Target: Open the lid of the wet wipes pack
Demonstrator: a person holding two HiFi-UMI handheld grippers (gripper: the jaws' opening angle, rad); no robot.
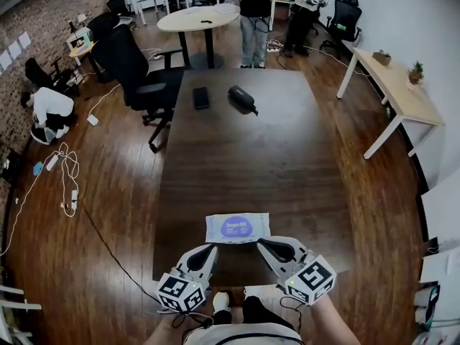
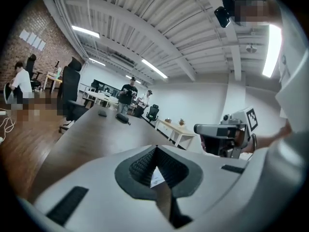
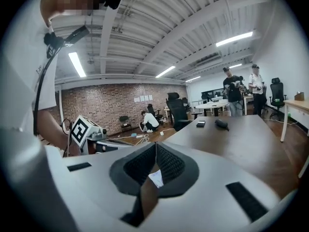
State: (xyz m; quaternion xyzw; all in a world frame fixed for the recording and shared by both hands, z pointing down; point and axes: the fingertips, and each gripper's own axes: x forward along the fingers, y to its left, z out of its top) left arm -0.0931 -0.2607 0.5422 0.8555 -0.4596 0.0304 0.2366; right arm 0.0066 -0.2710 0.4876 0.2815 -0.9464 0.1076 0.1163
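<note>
The wet wipes pack (image 1: 237,228), white with a purple label, lies flat near the front edge of the dark wooden table (image 1: 244,157). My left gripper (image 1: 210,250) hovers just in front of the pack's left end. My right gripper (image 1: 264,246) hovers just in front of its right end. Neither touches the pack. In the left gripper view the jaws (image 2: 155,150) meet at their tips with nothing between them. The right gripper's jaws (image 3: 155,145) stand the same way in its own view. A white sliver shows through the gap below each pair of pads.
A black phone (image 1: 201,97) and a black pouch (image 1: 242,98) lie at the table's far end. A black office chair (image 1: 136,70) stands at its far left corner. People (image 1: 254,20) stand by a round table (image 1: 198,18). A white desk (image 1: 395,92) is at the right.
</note>
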